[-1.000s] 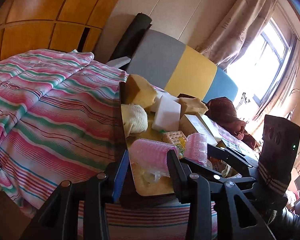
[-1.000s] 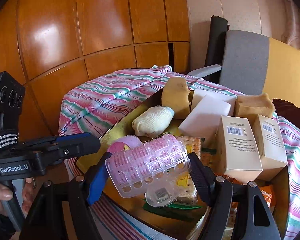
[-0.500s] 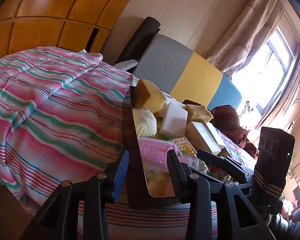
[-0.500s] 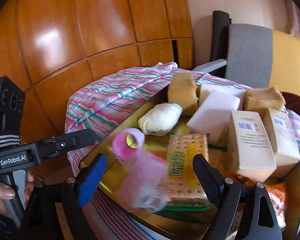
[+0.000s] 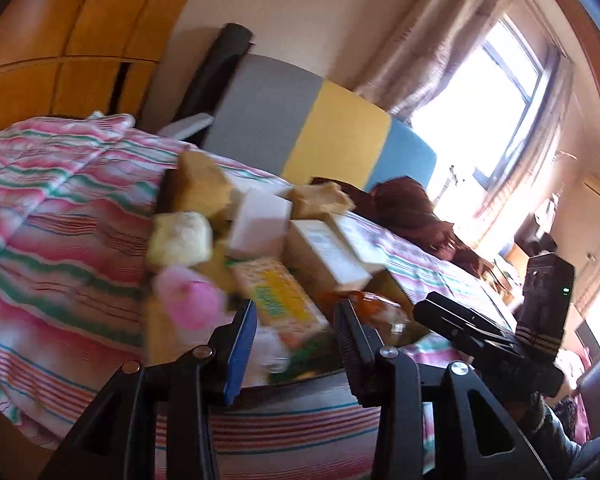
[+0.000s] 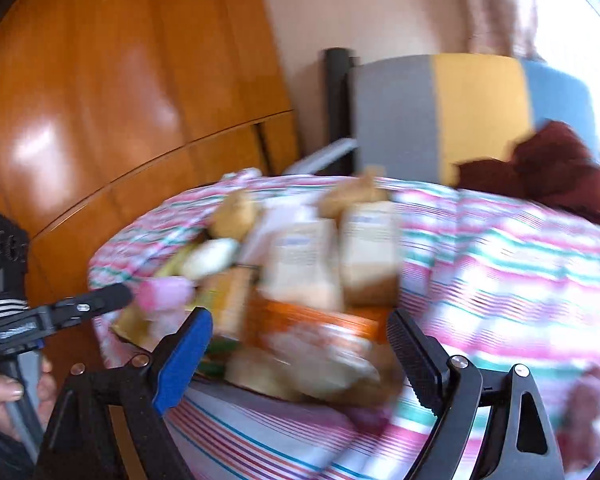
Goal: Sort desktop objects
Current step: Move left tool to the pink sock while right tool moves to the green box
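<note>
A gold tray (image 5: 157,330) on the striped bedspread holds the objects. A pink hair roller (image 5: 188,300) lies at its near left corner, beside a cracker packet (image 5: 278,296). Behind them are two white boxes (image 5: 324,254), a white sponge block (image 5: 260,226), yellow sponges (image 5: 200,186) and a cream cloth ball (image 5: 180,238). My left gripper (image 5: 296,340) is open and holds nothing, just before the tray's near edge. In the blurred right wrist view, my right gripper (image 6: 300,354) stands wide open over an orange packet (image 6: 312,320), with the pink roller (image 6: 164,294) to its left.
The striped bedspread (image 5: 60,248) covers the surface around the tray. A grey, yellow and blue headboard (image 5: 320,128) and a dark red cloth (image 5: 412,212) lie behind. Wooden panels (image 6: 100,100) stand at left. A hand (image 6: 4,392) holds the left gripper's handle.
My right gripper opened and let go of the pink hair roller, which now lies on the tray. Both grippers have swung to the right, and the right view is blurred by motion.
</note>
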The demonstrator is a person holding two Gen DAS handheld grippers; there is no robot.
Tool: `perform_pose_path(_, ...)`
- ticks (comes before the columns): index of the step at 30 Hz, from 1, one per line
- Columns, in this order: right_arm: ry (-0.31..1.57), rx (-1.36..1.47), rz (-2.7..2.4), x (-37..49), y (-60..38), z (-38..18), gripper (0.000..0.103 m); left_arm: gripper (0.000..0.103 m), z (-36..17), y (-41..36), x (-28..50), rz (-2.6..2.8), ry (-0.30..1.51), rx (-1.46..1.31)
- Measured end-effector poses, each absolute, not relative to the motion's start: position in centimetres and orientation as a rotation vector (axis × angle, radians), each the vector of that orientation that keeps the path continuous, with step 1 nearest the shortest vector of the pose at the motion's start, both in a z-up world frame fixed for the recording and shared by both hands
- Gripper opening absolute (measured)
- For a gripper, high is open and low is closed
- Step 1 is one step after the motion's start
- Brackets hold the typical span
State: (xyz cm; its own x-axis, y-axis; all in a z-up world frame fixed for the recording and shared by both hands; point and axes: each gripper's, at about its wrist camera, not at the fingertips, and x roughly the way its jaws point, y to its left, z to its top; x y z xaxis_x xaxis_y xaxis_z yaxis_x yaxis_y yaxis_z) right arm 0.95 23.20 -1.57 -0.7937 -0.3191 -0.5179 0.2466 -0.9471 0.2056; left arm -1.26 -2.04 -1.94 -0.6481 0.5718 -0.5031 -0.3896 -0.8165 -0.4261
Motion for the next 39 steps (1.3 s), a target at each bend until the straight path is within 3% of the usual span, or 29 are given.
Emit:
perform_pose_path(11, -0.434, 0.947, -3.131, 9.4, 40.3, -3.5, 0.091, 0.045, -1.2, 13.9, 0.2, 2.068, -0.176, -0.898)
perform_pose_path(23, -0.973, 0.913, -3.402, 16.3, 55.4, -4.5, 0.096, 0.051, -3.2, 28.6, 3.4, 1.837, 0.100, -0.978)
perform_pose_path(30, -1.102, 0.916, -3.413, 17.1, 58.4, -5.8, 0.098, 0.057, -3.7, 31.0, 1.9, 1.836, 0.080, -1.044)
perform_pose_path(39, -1.050, 0.913, -3.396, 16.2, 58.8, -6.2, 0.099, 0.058, -4.3, 33.6, 0.4, 1.940, 0.123, -1.057)
